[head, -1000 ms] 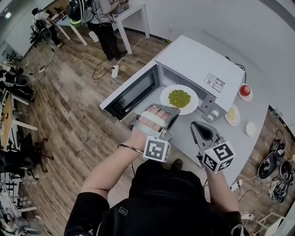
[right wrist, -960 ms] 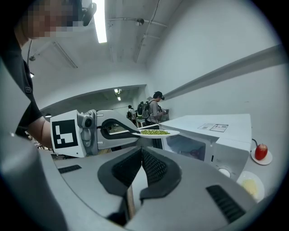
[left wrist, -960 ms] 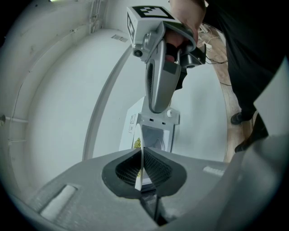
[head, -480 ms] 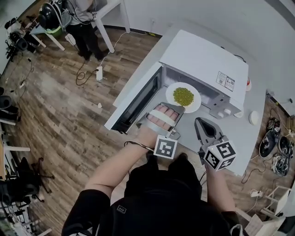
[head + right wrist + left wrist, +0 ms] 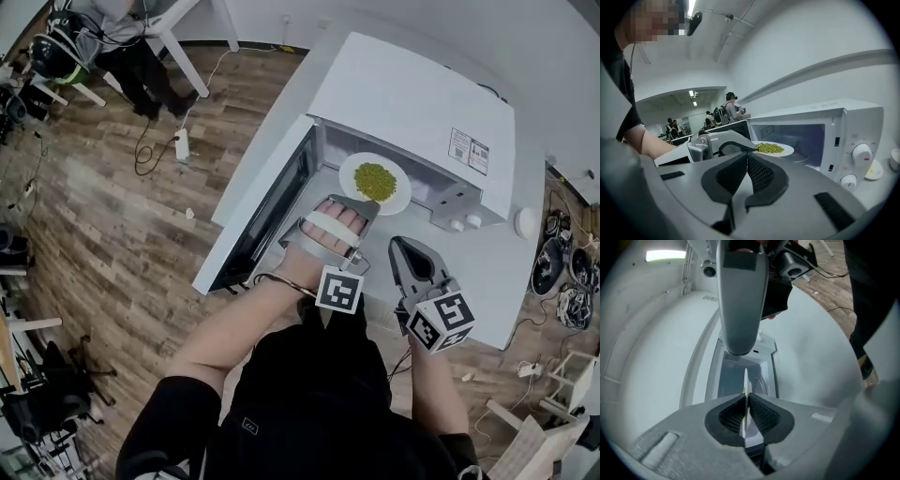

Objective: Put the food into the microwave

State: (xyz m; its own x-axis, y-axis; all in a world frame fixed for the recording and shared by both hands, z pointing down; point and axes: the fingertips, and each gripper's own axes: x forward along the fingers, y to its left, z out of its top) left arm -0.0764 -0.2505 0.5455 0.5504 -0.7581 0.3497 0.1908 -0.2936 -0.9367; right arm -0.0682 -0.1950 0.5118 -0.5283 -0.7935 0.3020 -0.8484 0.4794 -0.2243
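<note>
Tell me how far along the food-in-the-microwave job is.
Done: the microwave door stands open. In hand: the left gripper pinches the rim of the plate of green food, holding it at the microwave's opening. The right gripper is shut and empty. Left: slide the plate fully in, set it down and release it.
</note>
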